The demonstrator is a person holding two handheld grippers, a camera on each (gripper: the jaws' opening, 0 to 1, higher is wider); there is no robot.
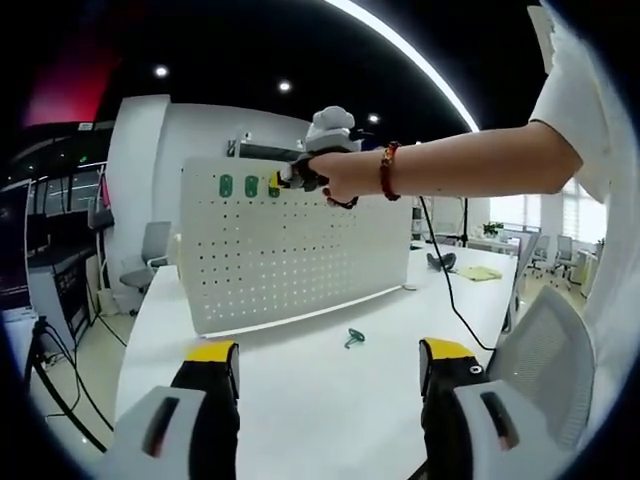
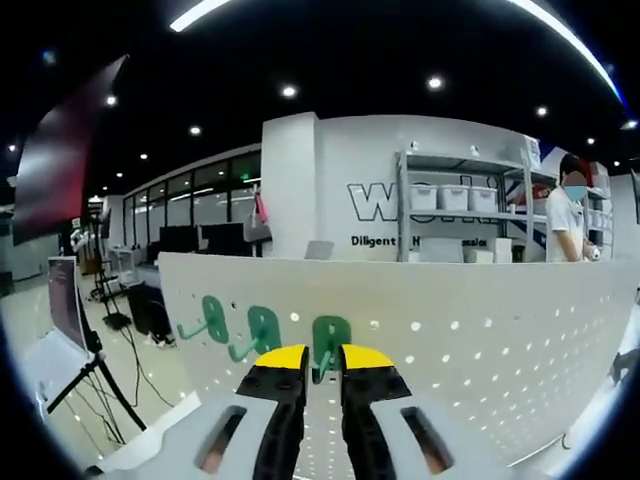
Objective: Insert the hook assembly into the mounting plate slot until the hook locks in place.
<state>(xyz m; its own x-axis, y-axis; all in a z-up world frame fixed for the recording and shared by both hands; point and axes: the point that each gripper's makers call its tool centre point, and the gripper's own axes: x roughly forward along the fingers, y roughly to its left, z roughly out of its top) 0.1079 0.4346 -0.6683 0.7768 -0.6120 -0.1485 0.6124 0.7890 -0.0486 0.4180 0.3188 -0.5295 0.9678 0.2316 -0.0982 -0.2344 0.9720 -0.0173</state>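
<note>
A white pegboard mounting plate (image 1: 290, 250) stands upright on the white table (image 1: 300, 400). Two green hooks (image 1: 226, 186) (image 1: 251, 186) hang in its top row. A person's hand holds my right gripper (image 1: 277, 183) against the board just right of them. In the right gripper view the two hung hooks (image 2: 213, 318) (image 2: 262, 330) sit left of a third green hook (image 2: 328, 338), which is against the plate (image 2: 480, 340). My right gripper (image 2: 323, 360) is shut on that third hook. One loose green hook (image 1: 354, 338) lies on the table. My left gripper (image 1: 328, 352) hangs open above the table's near part.
A black cable (image 1: 445, 270) runs across the table's right side, near a yellow pad (image 1: 480, 272). An office chair (image 1: 150, 262) stands left of the table and another chair's back (image 1: 545, 330) at the right. A person (image 2: 573, 215) stands by shelves beyond the board.
</note>
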